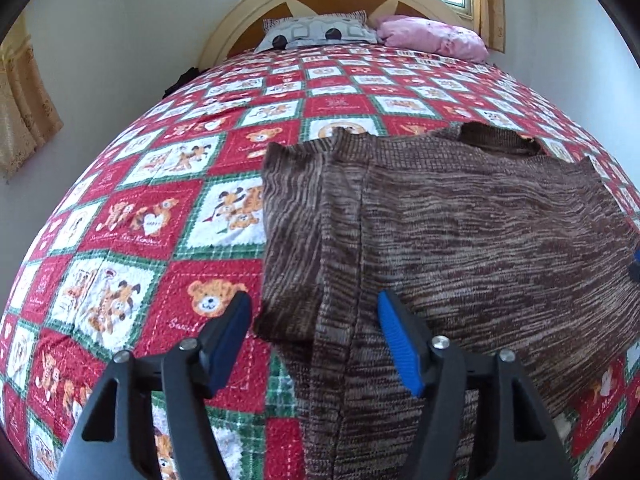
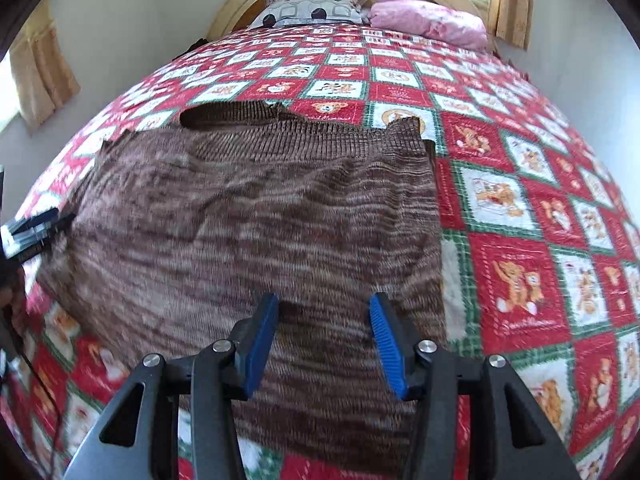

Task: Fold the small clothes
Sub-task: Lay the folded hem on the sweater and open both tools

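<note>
Above the brown sweater (image 1: 460, 232) on the quilt (image 1: 140, 220), left tool (image 1: 316, 320) and right tool (image 2: 324, 316), both level, fingers wide apart.

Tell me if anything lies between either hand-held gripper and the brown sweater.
Nothing visible does. The left hand-held gripper hangs open over the brown sweater's left edge, and the right hand-held gripper hangs open over its near right part. Only the quilt lies around it.

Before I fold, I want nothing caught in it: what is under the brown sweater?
The brown sweater lies flat on the teddy-bear quilt, which shows all around it. No lump shows through, but whatever lies directly beneath the knit is covered.
</note>
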{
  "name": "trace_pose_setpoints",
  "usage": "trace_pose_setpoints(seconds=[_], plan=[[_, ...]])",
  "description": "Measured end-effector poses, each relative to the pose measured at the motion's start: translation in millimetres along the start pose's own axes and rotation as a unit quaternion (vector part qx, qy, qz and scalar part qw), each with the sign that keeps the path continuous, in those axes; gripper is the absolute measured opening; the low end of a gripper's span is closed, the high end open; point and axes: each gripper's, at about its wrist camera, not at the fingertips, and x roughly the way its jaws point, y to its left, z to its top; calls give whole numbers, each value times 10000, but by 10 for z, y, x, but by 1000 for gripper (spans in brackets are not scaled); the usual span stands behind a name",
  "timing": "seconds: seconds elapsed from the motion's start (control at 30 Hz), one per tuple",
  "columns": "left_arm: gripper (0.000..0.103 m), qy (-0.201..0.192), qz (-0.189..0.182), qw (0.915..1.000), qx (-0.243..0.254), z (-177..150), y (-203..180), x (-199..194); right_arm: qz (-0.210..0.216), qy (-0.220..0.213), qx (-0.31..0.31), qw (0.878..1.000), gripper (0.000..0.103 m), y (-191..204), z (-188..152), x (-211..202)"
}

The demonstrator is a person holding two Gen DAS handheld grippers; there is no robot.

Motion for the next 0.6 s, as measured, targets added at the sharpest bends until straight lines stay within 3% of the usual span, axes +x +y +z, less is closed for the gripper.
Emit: trace_pose_setpoints(seconds=[0.6], plan=[[86, 112, -248, 9981, -554, -172, 255, -16, -132, -105, -16, 9999, 51, 110, -280, -79]])
